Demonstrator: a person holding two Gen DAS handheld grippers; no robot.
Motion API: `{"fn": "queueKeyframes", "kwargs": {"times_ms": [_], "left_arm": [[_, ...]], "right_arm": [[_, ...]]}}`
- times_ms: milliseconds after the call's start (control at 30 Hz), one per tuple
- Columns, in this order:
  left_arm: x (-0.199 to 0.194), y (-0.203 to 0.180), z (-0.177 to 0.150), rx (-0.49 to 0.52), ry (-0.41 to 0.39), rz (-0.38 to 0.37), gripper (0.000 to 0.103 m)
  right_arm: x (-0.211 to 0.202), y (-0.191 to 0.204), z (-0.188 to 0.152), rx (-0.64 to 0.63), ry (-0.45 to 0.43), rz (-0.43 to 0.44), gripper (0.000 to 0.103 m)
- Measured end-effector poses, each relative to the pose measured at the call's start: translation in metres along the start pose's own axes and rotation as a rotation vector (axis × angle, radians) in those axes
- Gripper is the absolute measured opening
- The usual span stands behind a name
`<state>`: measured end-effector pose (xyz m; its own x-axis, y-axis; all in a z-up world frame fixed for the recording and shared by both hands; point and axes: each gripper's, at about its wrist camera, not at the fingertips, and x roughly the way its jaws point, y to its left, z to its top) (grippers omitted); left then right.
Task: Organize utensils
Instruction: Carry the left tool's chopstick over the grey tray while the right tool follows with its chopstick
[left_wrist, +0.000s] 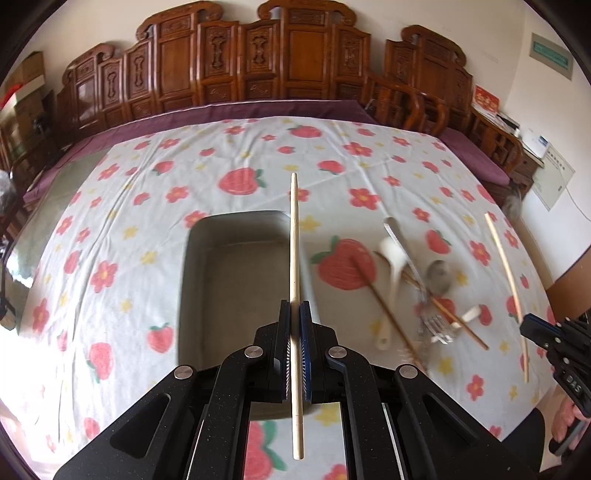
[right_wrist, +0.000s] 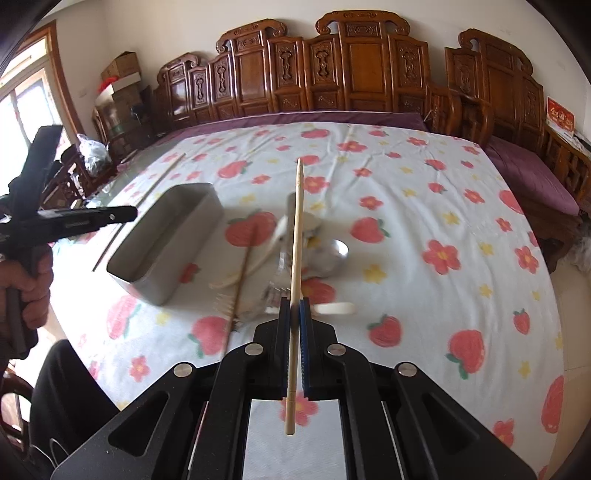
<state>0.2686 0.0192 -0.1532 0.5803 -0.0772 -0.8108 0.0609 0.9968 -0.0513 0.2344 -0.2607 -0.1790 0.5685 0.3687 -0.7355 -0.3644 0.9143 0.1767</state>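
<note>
Each gripper clamps one pale chopstick lengthwise: left gripper (left_wrist: 294, 314) holds its chopstick (left_wrist: 294, 236) directly above the gray tray (left_wrist: 192, 258); right gripper (right_wrist: 294, 310) hangs over the utensil pile (right_wrist: 295, 266).

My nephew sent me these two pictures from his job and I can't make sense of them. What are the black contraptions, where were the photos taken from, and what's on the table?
There is no robot here. A person holds a hand-held gripper in each hand, a black two-finger clamp with a wide-angle camera looking along its fingers. One picture is from the left hand-held gripper, the other from the right hand-held gripper; each also shows the other tool at its edge.

Each is shut on one pale chopstick, the left chopstick and the right chopstick.

On the strawberry tablecloth sit a grey bin, which looks empty, and a loose pile of utensils beside it: a white spoon, a metal spoon, a fork and darker chopsticks.
</note>
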Motion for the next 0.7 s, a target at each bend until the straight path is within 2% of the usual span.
{"fn": "queueKeyframes", "kwargs": {"times_ms": [333, 700], "left_arm": [[0.016, 0.032, -0.005, -0.043, 0.014, -0.002, 0.004], [0.028, 0.051, -0.013, -0.061, 0.03, -0.029, 0.004]], "right_arm": [[0.018, 0.059, 0.035, -0.017, -0.015, 0.046, 0.006], [0.049, 0.092, 0.065, 0.021, 0.008, 0.062, 0.006]]}}
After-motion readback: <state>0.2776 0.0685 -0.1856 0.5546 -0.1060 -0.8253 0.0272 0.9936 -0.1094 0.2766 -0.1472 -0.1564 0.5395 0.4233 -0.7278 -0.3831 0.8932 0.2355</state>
